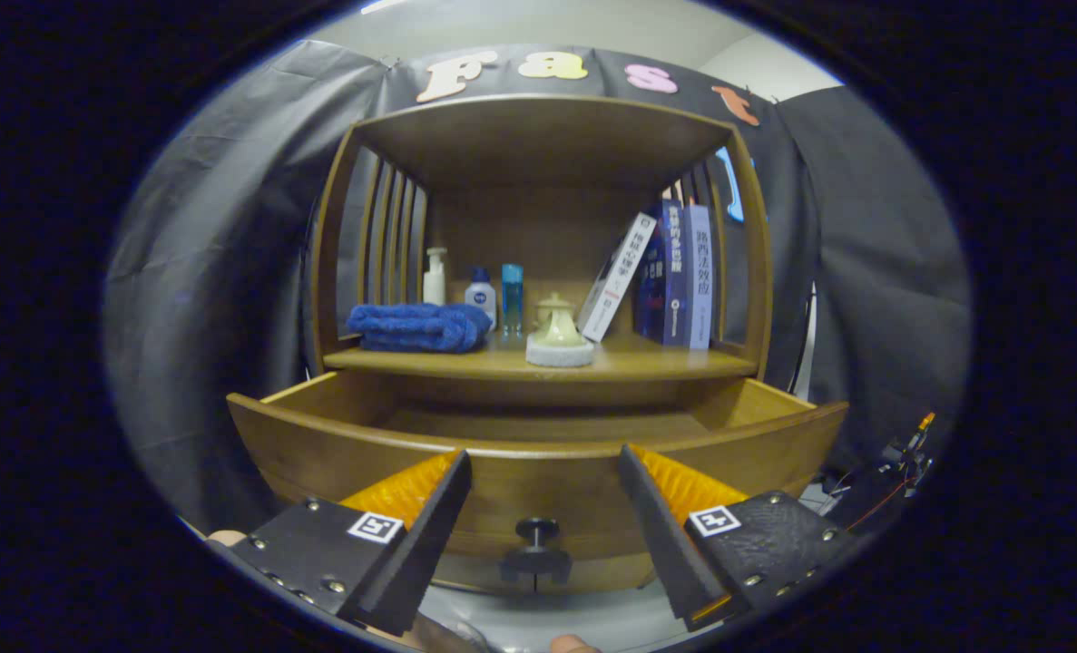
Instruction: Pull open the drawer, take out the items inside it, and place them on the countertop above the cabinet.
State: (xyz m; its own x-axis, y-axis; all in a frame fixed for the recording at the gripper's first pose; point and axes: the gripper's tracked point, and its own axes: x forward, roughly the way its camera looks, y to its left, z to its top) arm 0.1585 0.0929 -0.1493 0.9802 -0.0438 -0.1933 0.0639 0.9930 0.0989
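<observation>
1. The drawer (538, 453) is already pulled out, and its knob (536, 535) sits low between the fingers of the gripper (543, 535), which are spread wide and holding nothing.
2. The drawer's inside is mostly hidden behind its front panel, so what's left in there can't be told; a blind reach could easily miss or jab the bottom.
3. The countertop (665, 363) is pretty crowded: blue towel (418, 326) on the left, bottles (482, 295) far back, a small ceramic jar (558, 331) in the middle, books (674, 272) on the right.
4. Anything set down carelessly could knock the jar over or tip the leaning book.
</observation>
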